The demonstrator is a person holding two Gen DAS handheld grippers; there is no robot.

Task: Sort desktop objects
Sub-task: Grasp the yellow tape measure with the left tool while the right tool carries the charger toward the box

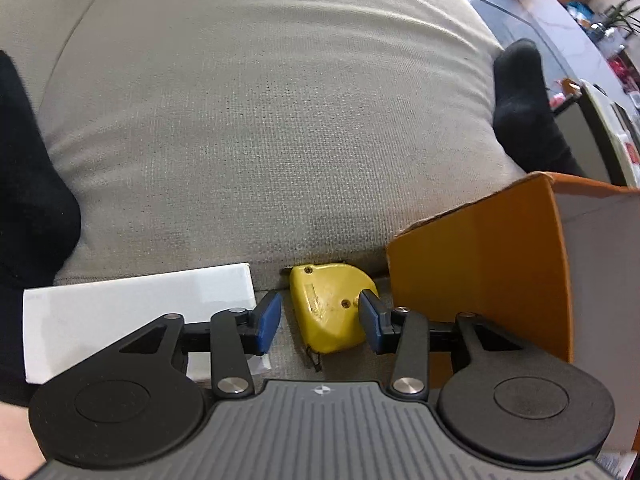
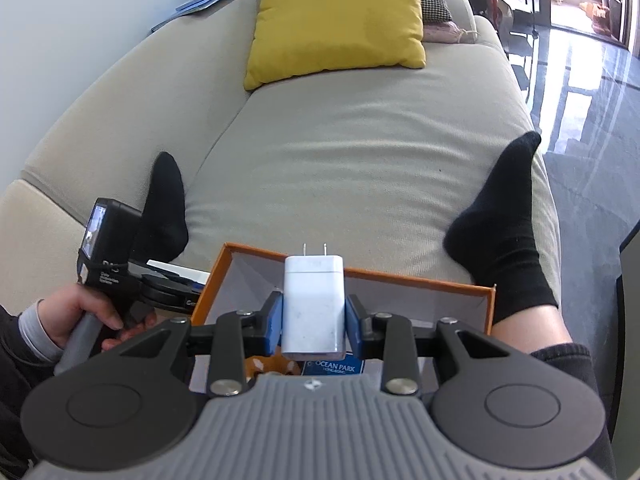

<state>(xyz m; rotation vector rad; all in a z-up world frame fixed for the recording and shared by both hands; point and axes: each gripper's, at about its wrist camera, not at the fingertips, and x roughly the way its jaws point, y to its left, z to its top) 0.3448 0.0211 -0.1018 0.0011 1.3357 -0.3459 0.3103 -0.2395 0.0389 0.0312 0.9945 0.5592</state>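
Right wrist view, one white charger [image 2: 314,304], one orange box [image 2: 420,280], two black socks [image 2: 504,216]

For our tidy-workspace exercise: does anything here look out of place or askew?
Yes. The yellow tape measure lies tilted on the sofa cushion, wedged between the white box and the orange box, not inside either. Its surface looks scuffed.

Daylight, bright, from the upper right in both views. Glare on floor [image 2: 580,92]. Soft shadows on sofa [image 1: 260,120]. Strong fisheye bending at edges; corners dark. Background slightly blurred.
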